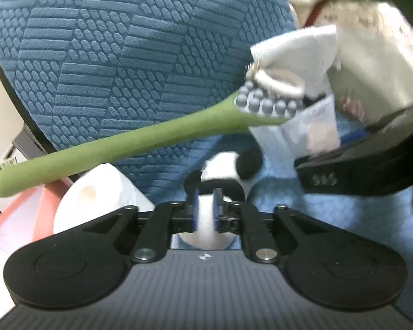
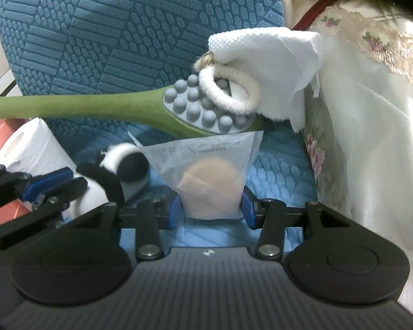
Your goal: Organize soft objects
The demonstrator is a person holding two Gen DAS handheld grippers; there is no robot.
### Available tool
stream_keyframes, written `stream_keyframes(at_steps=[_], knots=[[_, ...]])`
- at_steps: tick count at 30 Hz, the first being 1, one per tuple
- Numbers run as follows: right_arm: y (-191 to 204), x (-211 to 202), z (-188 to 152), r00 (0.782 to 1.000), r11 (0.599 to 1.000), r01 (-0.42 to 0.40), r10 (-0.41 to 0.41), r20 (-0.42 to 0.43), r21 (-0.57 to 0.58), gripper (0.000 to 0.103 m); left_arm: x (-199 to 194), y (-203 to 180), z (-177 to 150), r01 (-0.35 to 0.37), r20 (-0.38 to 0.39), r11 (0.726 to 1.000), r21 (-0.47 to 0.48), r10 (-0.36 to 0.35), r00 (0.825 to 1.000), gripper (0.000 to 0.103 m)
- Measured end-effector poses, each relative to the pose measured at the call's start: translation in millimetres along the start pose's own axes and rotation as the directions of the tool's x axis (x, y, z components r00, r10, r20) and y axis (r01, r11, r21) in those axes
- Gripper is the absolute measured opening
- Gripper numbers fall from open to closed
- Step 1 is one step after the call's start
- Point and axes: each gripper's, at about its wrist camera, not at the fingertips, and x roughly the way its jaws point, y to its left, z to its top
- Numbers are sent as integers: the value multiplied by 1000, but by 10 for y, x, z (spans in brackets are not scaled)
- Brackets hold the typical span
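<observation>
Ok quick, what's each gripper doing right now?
Left gripper: shut on the panda toy.
Right gripper: shut on the puff bag.

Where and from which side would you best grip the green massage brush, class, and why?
Grip the green massage brush mid-handle, from the front, with the jaws closing above and below it. The handle is slim, bare and lies roughly level across the blue cushion. Its nubbed head is wider and carries a fuzzy white ring that might slip off.

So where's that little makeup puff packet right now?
In the right wrist view the puff packet stands at centre between the right gripper's fingers, just below the green massager's grey knobbed head, with the panda toy to its left.
</observation>
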Motion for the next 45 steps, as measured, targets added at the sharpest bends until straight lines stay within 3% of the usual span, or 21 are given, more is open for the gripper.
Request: stream_keyframes(at_steps=[1,3,9,14,20,26,32,38,45], knots=[[7,2,-12,1000,1000,-2,2,-2,-1,48,13,-17,-19,-3,-8,1000,24,3,1000,35],[11,-1,-28,1000,1000,-5,5,-6,-2,48,46,-36,-49,2,-19,998,65,0,1000,44],[-17,87,3,1000,1000,-14,15,-25,8,48,178,-123,-62,-47,-32,982,183,54,998,60],[-40,107,10,999,1000,-20,21,-36,24,48,307,-225,-125,-114,-22,940,320,128,992,62],[-31,98,-1,999,1000,-20,21,-43,15,48,292,-140,-129,-98,-16,947,306,108,994,57],[3,35,-48,999,1000,-24,24,-49,5,48,175,-31,-97,-69,-23,976,205,76,997,54],[62,-177,-128,999,1000,-18,18,-34,-5,48,-64,200,-76,5,-47,1000,0,-5,999,54],[123,-497,-259,1000,1000,1,-1,-16,3,48,-294,318,-147,74,-57,984,-163,-84,995,54],[188,-870,-475,1000,1000,4,-4,-25,26,48,-617,380,-346,118,-53,955,-273,-137,989,54]])
